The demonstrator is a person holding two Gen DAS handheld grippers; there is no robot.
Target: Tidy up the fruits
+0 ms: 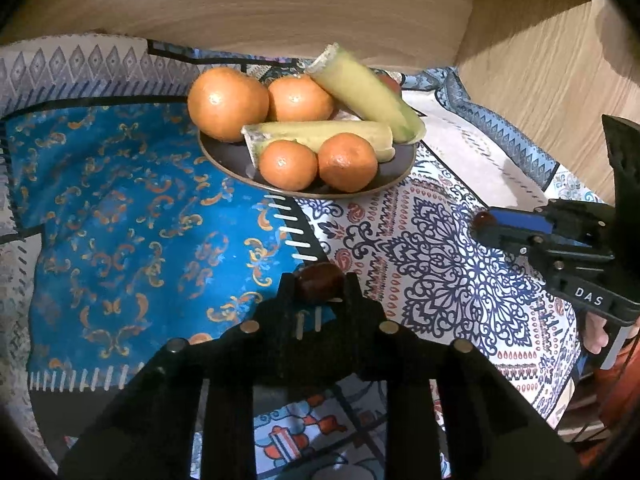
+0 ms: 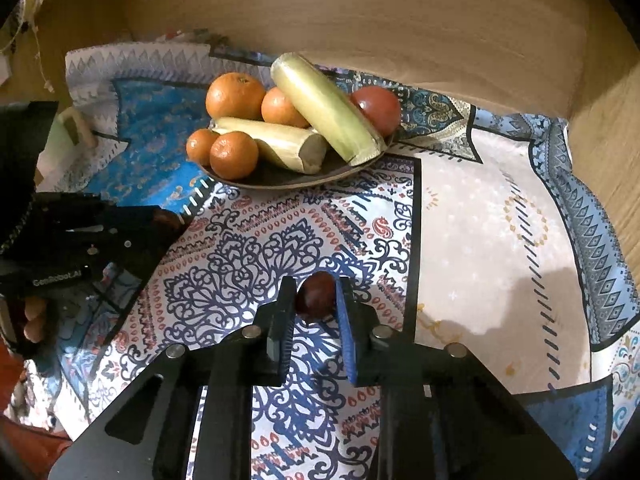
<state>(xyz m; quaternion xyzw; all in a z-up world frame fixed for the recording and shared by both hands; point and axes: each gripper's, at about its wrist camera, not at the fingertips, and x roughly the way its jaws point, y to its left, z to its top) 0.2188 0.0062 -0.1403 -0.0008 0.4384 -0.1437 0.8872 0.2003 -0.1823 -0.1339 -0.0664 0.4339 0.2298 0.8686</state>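
Note:
A dark plate (image 1: 224,160) (image 2: 280,178) at the back of the patterned cloth holds several oranges (image 1: 228,102) (image 2: 235,96), two pale green sugarcane-like pieces (image 1: 360,92) (image 2: 324,108) and a red tomato-like fruit (image 2: 378,108). My left gripper (image 1: 320,282) is shut on a small dark red-brown fruit (image 1: 320,284), in front of the plate above the cloth. My right gripper (image 2: 316,296) is shut on another small dark red fruit (image 2: 316,294). Each gripper also shows in the other's view: the right one (image 1: 486,220), the left one (image 2: 172,220).
A wooden wall (image 1: 320,4) (image 2: 400,24) rises behind the plate and along the right side. The cloth (image 1: 120,220) (image 2: 480,220) covers the surface. A pale mug-like handle (image 2: 76,126) shows at far left in the right wrist view.

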